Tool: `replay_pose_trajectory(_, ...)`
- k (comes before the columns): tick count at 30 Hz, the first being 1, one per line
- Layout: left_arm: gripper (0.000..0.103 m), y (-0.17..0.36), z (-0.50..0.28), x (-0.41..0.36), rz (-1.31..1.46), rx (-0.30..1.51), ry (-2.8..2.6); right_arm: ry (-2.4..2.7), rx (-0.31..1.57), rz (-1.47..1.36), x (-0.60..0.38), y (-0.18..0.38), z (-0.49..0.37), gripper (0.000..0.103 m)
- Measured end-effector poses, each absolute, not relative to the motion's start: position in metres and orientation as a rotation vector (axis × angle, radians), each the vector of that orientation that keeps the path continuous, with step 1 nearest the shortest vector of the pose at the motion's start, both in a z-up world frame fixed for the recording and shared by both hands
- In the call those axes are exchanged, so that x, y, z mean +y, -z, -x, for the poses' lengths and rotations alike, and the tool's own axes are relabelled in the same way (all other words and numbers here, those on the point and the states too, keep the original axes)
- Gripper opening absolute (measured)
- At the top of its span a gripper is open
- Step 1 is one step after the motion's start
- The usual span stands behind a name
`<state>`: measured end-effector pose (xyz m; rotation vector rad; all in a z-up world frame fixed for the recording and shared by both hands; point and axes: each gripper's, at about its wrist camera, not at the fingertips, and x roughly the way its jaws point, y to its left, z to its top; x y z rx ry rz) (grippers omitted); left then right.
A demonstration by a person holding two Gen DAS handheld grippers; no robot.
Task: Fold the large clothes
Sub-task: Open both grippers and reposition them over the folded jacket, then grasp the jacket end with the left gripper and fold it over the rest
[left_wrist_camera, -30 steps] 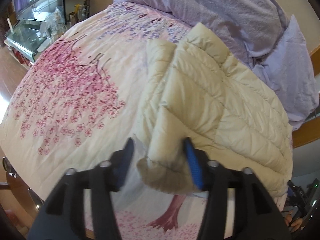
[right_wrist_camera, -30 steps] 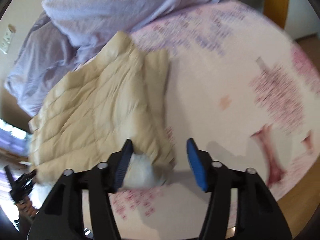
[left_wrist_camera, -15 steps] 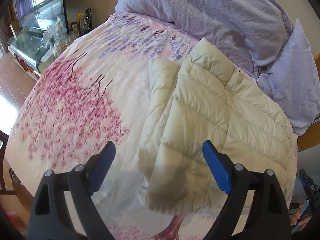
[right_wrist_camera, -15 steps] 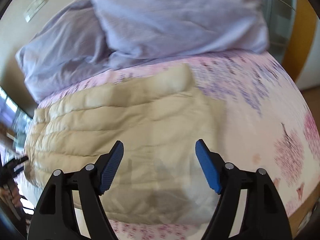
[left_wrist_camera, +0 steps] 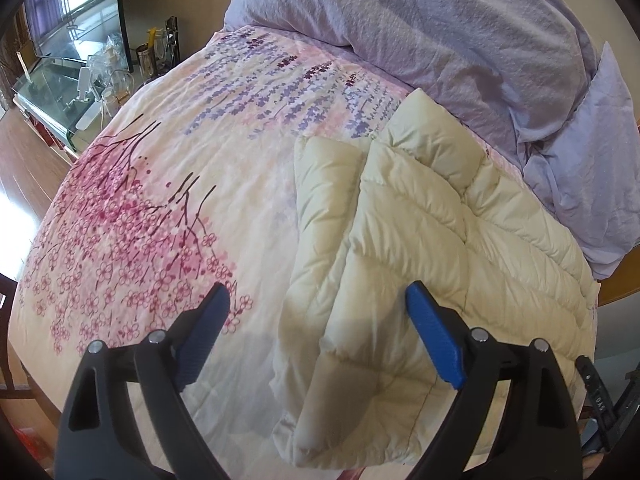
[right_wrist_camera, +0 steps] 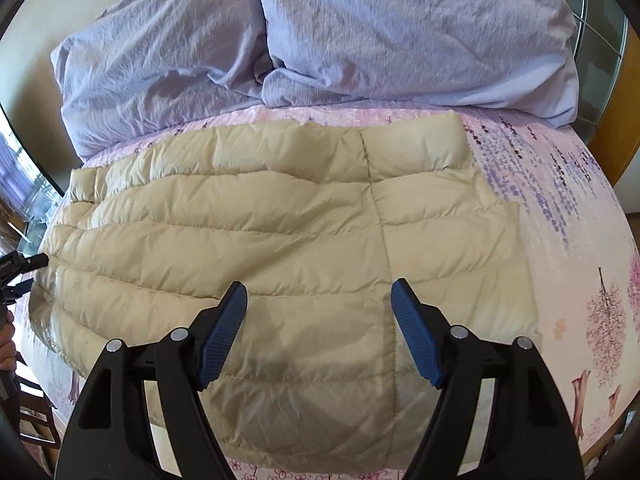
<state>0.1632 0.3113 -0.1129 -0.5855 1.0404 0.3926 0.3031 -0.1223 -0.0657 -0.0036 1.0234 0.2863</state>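
A cream quilted down jacket [right_wrist_camera: 280, 232] lies folded flat on a bed, spread across the flowered bedspread [left_wrist_camera: 200, 168]. In the right wrist view it fills the middle of the frame, its stitched channels running side to side, one seam running from 12 to 6 o'clock right of centre, and a puffed collar-like band at about 1 o'clock. In the left wrist view the same jacket [left_wrist_camera: 440, 248] sits from the centre out to 4 o'clock, with a narrower folded panel laid along its 9 o'clock edge.

The right tool [right_wrist_camera: 318, 322] hangs over the jacket's near half with its blue pads spread wide apart; nothing is clamped between them, and the fabric below lies loose under their shadow. The left tool [left_wrist_camera: 318, 330] is also spread wide, holding nothing: its pad at 3 o'clock is above the jacket, its pad at 9 o'clock above the pink blossom print, and the jacket's folded edge shows between them.

Beyond the jacket, toward 12 o'clock, rumpled lilac pillows [right_wrist_camera: 360, 40] are heaped at the head of the bed, touching the jacket's far edge or just beside it. At 10 o'clock in the left view stands a glass surface [left_wrist_camera: 52, 92] crowded with small items too small to make out.
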Motion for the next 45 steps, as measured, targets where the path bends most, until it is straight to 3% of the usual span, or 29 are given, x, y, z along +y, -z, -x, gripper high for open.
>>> replay_pose_trajectory(15,0.094,0.133,-0.179,0.321,0.67,1.07,-0.341,-0.264,1.068,0.062,-0.103,0.097,-0.311,0.078)
replay_pose_trajectory(25,0.094,0.135,-0.176,0.323,0.685,1.07,-0.314,-0.24,0.979,0.041,-0.134,0.068,-0.284,0.078)
replay_pose_trajectory(45,0.094,0.147,-0.189,0.308,0.652,1.115,-0.261,-0.159,1.089,0.048,-0.145,0.107,-0.295,0.081)
